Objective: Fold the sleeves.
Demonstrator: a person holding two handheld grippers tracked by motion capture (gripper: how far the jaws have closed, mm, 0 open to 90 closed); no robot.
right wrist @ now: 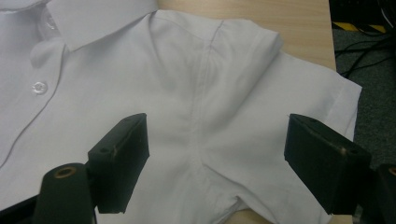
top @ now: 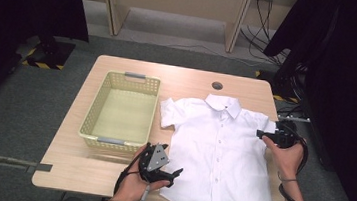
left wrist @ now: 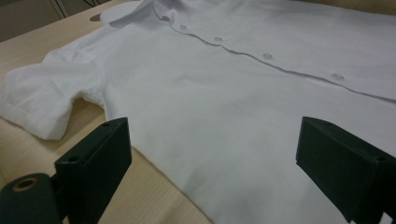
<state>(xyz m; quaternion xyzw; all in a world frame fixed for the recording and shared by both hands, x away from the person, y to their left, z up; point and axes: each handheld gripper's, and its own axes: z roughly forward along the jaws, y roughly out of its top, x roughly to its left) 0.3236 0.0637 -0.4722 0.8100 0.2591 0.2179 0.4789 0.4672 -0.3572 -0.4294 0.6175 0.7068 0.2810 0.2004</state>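
A white shirt [top: 219, 152] lies flat, buttoned, on the table [top: 109, 166] beside a basket [top: 121, 110]. Left tongs [top: 171, 172] and right tongs [top: 262, 134], both spread, flank it, likely ready for folding.

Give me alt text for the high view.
A white short-sleeved shirt lies flat, buttoned, on a wooden table, beside an empty yellow basket. The left gripper sits at its hem side, the right gripper at its sleeve.
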